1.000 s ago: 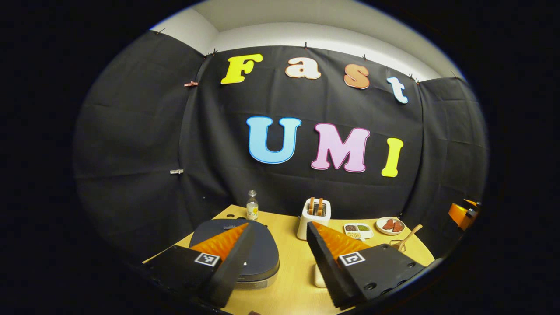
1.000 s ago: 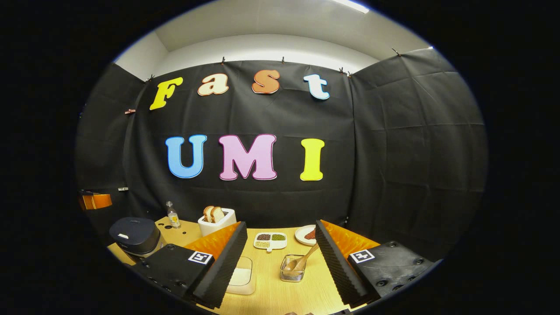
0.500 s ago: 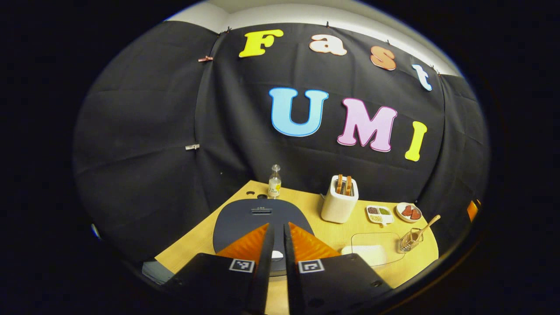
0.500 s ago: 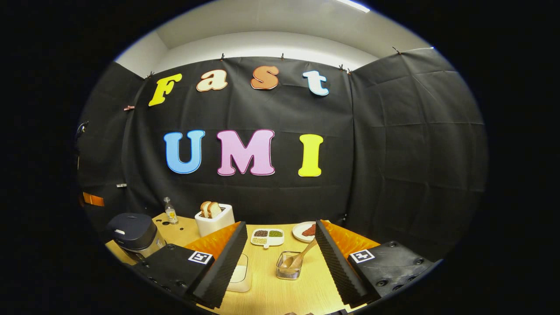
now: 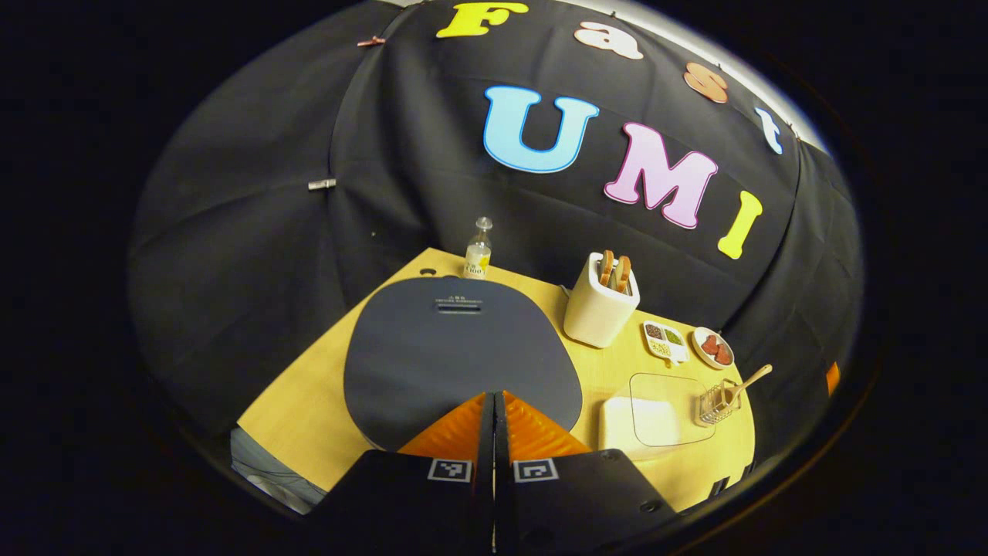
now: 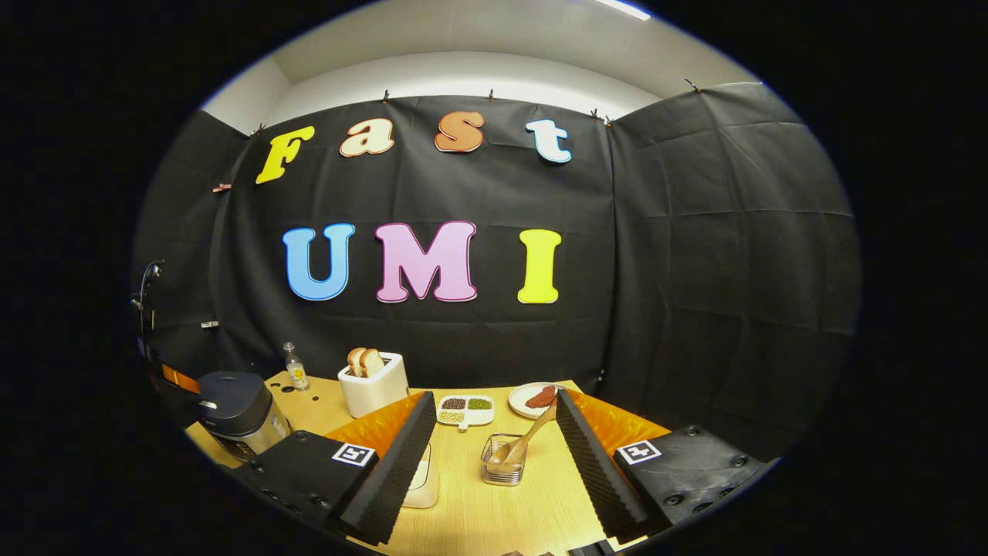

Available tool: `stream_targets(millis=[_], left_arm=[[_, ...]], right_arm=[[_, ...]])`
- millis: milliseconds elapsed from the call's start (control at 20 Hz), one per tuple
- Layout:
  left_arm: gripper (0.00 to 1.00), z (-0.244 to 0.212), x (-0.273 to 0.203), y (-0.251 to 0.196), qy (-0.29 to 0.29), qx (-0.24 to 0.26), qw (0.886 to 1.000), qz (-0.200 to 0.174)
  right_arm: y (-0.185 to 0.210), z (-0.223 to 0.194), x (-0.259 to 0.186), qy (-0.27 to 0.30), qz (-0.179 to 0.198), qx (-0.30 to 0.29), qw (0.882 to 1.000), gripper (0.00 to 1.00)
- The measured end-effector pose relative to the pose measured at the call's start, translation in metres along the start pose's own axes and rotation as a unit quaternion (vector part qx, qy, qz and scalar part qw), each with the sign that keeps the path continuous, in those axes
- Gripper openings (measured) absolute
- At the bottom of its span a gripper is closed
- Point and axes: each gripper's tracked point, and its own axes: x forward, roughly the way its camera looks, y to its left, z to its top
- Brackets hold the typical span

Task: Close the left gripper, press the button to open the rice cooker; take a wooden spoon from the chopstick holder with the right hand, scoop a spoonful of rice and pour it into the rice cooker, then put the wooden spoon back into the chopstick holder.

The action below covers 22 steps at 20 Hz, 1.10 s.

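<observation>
One rice cooker (image 5: 461, 351), one wooden spoon (image 6: 529, 439), seemingly two toasts (image 5: 614, 270).

Dim booth; light from a ceiling strip (image 6: 617, 9) top right in right gripper view. Surface (image 6: 471, 510) evenly lit, soft shadows. Strong fisheye bend at edges. Sharp, no blur or glare.

Ridged fingers (image 6: 401, 455), square markers (black-and-white), screws

Left gripper (image 5: 494, 398) jaws together; right gripper (image 6: 494, 413) agape.
</observation>
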Motion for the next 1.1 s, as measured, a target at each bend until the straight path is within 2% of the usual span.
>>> stream_targets(millis=[100,350,550,700,850,950,1050,1100], left_arm=[[0.06,-0.008,0.009,0.004,0.010,0.007,1.000,0.004],[0.06,-0.022,0.014,0.004,0.030,0.008,0.999,-0.022],[0.08,-0.031,0.014,0.005,0.055,0.049,0.997,-0.029],[0.06,-0.028,0.017,0.004,0.043,0.078,0.995,-0.037],[0.06,-0.011,-0.001,0.001,0.007,0.106,0.994,-0.031],[0.06,0.028,-0.019,-0.006,-0.067,0.127,0.990,-0.015],[0.06,0.078,-0.049,-0.016,-0.150,0.145,0.978,0.006],[0.06,0.096,-0.064,-0.024,-0.179,0.144,0.973,0.004]], right_arm=[[-0.003,-0.002,-0.006,0.004,-0.010,0.004,1.000,0.98],[-0.003,-0.005,-0.026,0.008,-0.036,0.002,0.999,0.98],[0.002,-0.005,-0.044,0.005,-0.058,-0.011,0.998,0.98],[0.004,-0.003,-0.056,0.003,-0.070,-0.016,0.997,0.98],[0.012,0.001,-0.061,0.000,-0.067,-0.017,0.998,0.98],[0.011,0.003,-0.057,-0.004,-0.065,-0.025,0.998,0.98],[0.008,0.002,-0.049,-0.001,-0.064,-0.018,0.998,0.98],[0.007,0.002,-0.045,-0.001,-0.063,-0.014,0.998,0.98]])
